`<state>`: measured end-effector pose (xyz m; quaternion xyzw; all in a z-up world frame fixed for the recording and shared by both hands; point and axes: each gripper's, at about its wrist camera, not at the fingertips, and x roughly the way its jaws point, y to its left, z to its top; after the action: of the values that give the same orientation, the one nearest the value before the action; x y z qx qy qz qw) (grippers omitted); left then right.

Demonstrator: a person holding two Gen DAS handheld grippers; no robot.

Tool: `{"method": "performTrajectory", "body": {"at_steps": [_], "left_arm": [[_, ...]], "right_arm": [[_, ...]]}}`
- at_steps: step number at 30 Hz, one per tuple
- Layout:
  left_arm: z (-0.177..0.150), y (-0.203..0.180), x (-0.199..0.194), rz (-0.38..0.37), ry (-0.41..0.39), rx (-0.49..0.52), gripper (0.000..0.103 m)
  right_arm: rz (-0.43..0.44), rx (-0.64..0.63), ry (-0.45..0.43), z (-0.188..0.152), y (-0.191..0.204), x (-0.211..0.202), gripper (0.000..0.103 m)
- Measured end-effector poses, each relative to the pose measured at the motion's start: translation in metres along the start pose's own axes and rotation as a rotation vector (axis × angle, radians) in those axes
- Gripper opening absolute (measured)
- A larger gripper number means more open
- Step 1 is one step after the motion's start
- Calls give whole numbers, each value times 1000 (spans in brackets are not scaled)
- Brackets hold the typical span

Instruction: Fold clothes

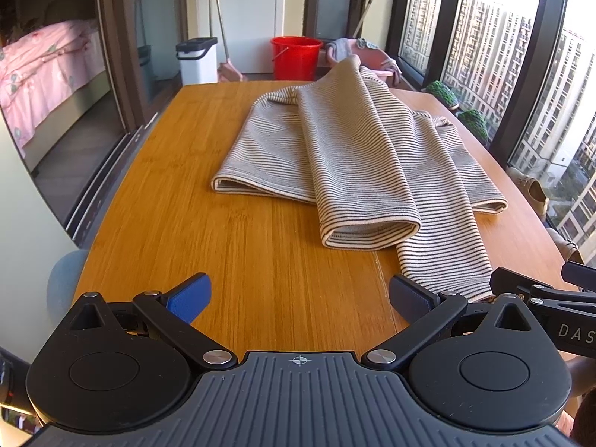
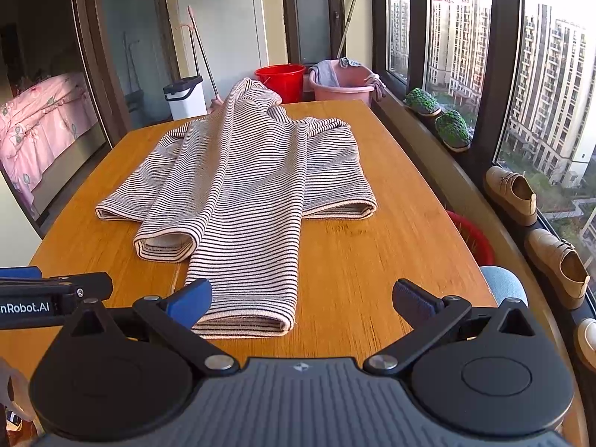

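- The left gripper [image 1: 300,298] is hovering low over the near edge of a wooden table [image 1: 238,246], its blue-padded fingers [image 1: 190,298] spread wide apart and gripping nothing; bare wood is showing between them.
- The right gripper [image 2: 301,303] is sitting with its fingers [image 2: 413,303] equally far apart, its left pad lying just over the near cuff of a striped sleeve, not clamped on it.
- A striped long-sleeved garment [image 2: 238,171] is lying across the middle of the table, both sleeves trailing toward the grippers; in the left wrist view it [image 1: 357,156] is stretching from 12 o'clock down to 3 o'clock, the longer sleeve's cuff ending just beside the right finger.
- Beyond the table at 12 o'clock, a red bucket [image 1: 296,57], a pink basin [image 2: 342,83] and a white bin [image 1: 197,61] are standing on the floor.
- At 3 o'clock in the right wrist view, tan shoes [image 2: 514,195] and green potted plants [image 2: 452,132] are lining the windowsill.
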<state>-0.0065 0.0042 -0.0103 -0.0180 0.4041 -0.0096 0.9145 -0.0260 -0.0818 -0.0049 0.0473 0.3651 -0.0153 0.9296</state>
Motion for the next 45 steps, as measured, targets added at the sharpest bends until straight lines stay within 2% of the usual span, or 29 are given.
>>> {"method": "performTrajectory", "body": {"at_steps": [45], "left_arm": [[-1, -3, 3, -18, 21, 12, 103]], "right_arm": [[0, -8, 31, -2, -1, 4, 103]]}}
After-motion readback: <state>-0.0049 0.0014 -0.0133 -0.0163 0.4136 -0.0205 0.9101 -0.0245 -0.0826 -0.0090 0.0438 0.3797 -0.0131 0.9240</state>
